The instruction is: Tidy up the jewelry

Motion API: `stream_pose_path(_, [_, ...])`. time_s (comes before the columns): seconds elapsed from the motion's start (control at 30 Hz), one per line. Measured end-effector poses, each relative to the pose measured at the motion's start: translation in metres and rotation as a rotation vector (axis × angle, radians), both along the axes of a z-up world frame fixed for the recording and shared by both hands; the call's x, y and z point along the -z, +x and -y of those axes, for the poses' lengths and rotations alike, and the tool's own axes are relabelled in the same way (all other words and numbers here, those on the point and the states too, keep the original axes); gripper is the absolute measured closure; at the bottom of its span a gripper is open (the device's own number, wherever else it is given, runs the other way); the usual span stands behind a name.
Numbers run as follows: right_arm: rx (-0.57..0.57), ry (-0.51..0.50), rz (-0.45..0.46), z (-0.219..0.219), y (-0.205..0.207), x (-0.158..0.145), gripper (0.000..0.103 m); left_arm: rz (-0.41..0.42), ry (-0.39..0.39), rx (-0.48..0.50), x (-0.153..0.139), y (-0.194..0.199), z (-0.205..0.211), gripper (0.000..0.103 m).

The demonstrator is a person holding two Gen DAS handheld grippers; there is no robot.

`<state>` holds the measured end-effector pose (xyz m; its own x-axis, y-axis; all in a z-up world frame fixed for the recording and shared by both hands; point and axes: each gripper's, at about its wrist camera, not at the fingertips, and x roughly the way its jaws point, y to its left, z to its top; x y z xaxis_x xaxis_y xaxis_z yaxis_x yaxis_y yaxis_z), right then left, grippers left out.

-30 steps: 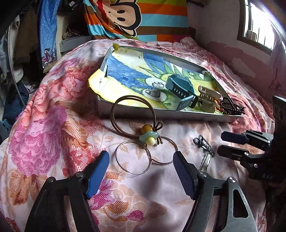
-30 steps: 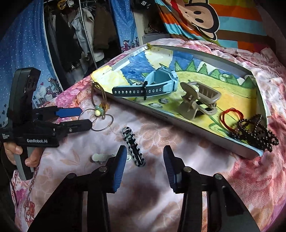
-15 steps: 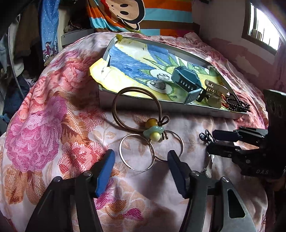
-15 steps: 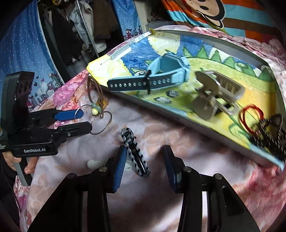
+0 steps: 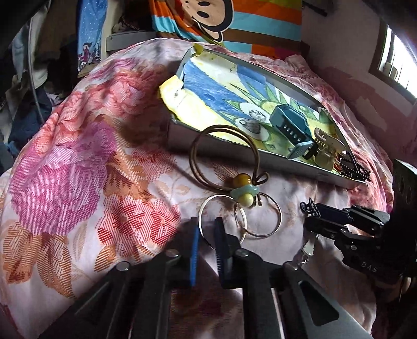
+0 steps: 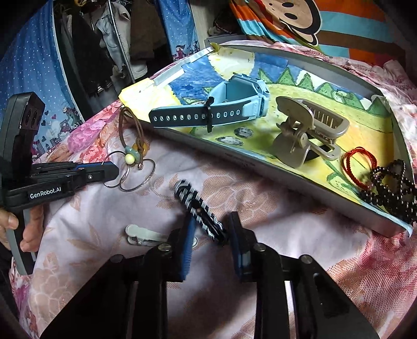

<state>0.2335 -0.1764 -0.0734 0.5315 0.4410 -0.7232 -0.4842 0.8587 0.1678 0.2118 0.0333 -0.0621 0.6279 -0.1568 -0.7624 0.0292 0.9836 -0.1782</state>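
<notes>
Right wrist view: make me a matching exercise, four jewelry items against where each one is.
Items:
1. blue watch
2. red cord loop
3. black-and-white braided bracelet
4. silver rings

Places:
A. on the bedspread, between the right gripper's fingers
B. in the tray, far right, beside the black beads
C. in the tray, left part
D. on the bedspread, at the left gripper's tip

Pairs: 1-C, 2-B, 3-A, 4-D

Flowered bedspread (image 5: 78, 161), monkey-print striped cloth (image 5: 234, 20) at its far edge, hanging clothes (image 6: 86, 52), window (image 5: 398, 67).
</notes>
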Motion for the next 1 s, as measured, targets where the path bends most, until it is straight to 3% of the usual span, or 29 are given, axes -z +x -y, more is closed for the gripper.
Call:
stream_pose_path(0.07, [0.012, 0.006, 0.008, 0.003, -0.002, 0.0, 0.095, 0.0, 0.001, -0.009, -0.001, -0.001, 0.001, 0.096])
stream_pose_path(0.13, [0.03, 0.014, 0.019, 0.007, -0.004, -0.001, 0.1, -0.002, 0.003, -0.012, -0.003, -0.003, 0.002, 0.098])
stream_pose_path(0.67, [0.074, 0.061, 0.07, 0.029, -0.036, -0.017, 0.1, 0.042, -0.005, 0.081, -0.023, -0.043, 0.03, 0.1])
stream_pose_path(0.87, [0.001, -0.022, 0.103, 0.035, -0.067, -0.036, 0.1, 0.07, -0.005, 0.11, -0.036, -0.063, 0.042, 0.101])
stream_pose_path(1.0, [-0.008, 0.0, 0.135, 0.048, -0.08, -0.052, 0.1, 0.064, -0.008, 0.117, -0.041, -0.078, 0.049, 0.101])
